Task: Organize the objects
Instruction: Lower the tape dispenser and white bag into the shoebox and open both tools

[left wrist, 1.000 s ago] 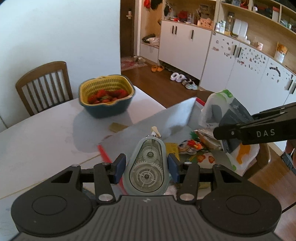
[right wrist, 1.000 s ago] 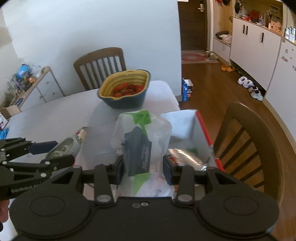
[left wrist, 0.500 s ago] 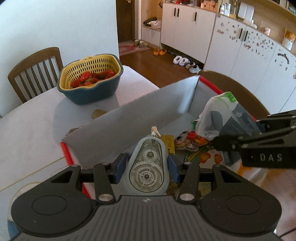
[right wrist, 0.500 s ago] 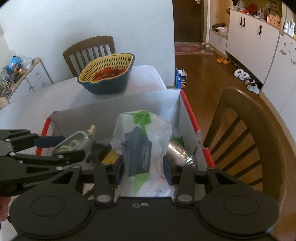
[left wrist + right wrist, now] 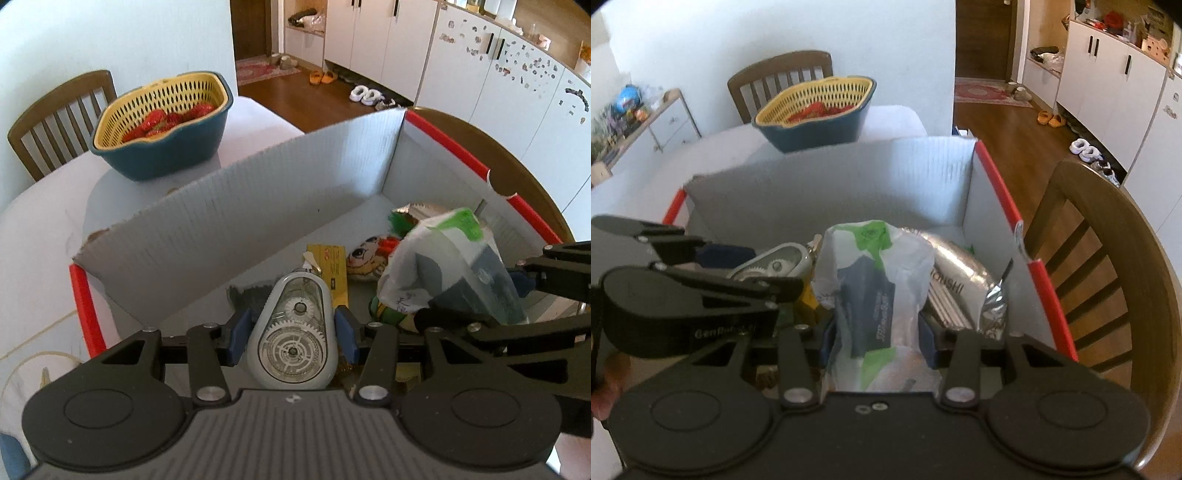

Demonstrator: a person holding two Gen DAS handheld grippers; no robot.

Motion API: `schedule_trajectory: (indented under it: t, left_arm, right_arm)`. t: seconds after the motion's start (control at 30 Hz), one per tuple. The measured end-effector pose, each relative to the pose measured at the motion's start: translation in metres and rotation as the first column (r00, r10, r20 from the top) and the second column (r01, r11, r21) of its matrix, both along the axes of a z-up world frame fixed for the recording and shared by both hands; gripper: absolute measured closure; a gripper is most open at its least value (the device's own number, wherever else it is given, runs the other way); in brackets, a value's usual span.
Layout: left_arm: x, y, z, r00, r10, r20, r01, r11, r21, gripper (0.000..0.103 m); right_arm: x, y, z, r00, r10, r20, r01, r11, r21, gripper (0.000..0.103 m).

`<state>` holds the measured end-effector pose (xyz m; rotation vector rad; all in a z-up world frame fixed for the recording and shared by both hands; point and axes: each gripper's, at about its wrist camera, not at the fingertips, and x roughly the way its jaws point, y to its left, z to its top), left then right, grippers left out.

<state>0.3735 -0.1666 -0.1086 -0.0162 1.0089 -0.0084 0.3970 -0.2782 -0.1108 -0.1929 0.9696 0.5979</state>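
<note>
My left gripper (image 5: 291, 332) is shut on a pale blue correction tape dispenser (image 5: 291, 343) with clear gears and holds it inside the grey cardboard box (image 5: 229, 206) with red edges. My right gripper (image 5: 877, 332) is shut on a white and green plastic bag (image 5: 879, 280) with a dark packet inside, also held inside the box (image 5: 827, 192). The bag (image 5: 443, 269) shows to the right in the left wrist view, and the dispenser (image 5: 772, 264) shows to the left in the right wrist view. The two grippers are side by side.
The box floor holds a yellow packet (image 5: 332, 266), a cartoon snack pack (image 5: 365, 258) and a silver foil bag (image 5: 956, 280). A blue and yellow basket of strawberries (image 5: 162, 125) stands on the table behind the box. A wooden chair (image 5: 1108, 258) stands right of the box.
Both grippers have moved forward and down, from above the box rim to inside the box, each still holding its object. The box walls now surround both.
</note>
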Motion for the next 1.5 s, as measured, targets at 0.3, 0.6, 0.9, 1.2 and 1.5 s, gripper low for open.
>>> schedule_trajectory:
  t: [0.3, 0.6, 0.9, 1.2, 1.5]
  left_arm:
    - [0.004, -0.001, -0.005, 0.998, -0.007, -0.058, 0.007, 1.000, -0.005, 0.054]
    - [-0.005, 0.001, 0.000, 0.999, 0.017, -0.046, -0.018, 0.999, -0.031, 0.040]
    - [-0.021, 0.003, 0.019, 1.000, 0.015, 0.015, -0.015, 1.000, -0.016, 0.036]
    - [-0.047, 0.015, 0.048, 0.994, 0.034, 0.101, -0.030, 0.999, -0.042, 0.025]
    - [-0.075, 0.024, 0.075, 0.977, 0.025, 0.210, -0.016, 0.999, -0.045, 0.009]
  right_arm:
    - [0.002, -0.004, -0.005, 0.999, -0.007, -0.041, 0.008, 1.000, 0.014, 0.056]
    - [-0.003, -0.007, 0.002, 0.999, -0.003, -0.032, 0.003, 1.000, 0.020, 0.045]
    - [-0.011, -0.018, 0.015, 1.000, -0.012, -0.016, 0.013, 0.999, 0.041, 0.040]
    - [-0.025, -0.025, 0.035, 0.999, -0.025, 0.021, 0.023, 0.996, 0.090, 0.031]
    - [-0.044, -0.029, 0.055, 0.997, -0.055, 0.060, 0.046, 0.989, 0.139, 0.024]
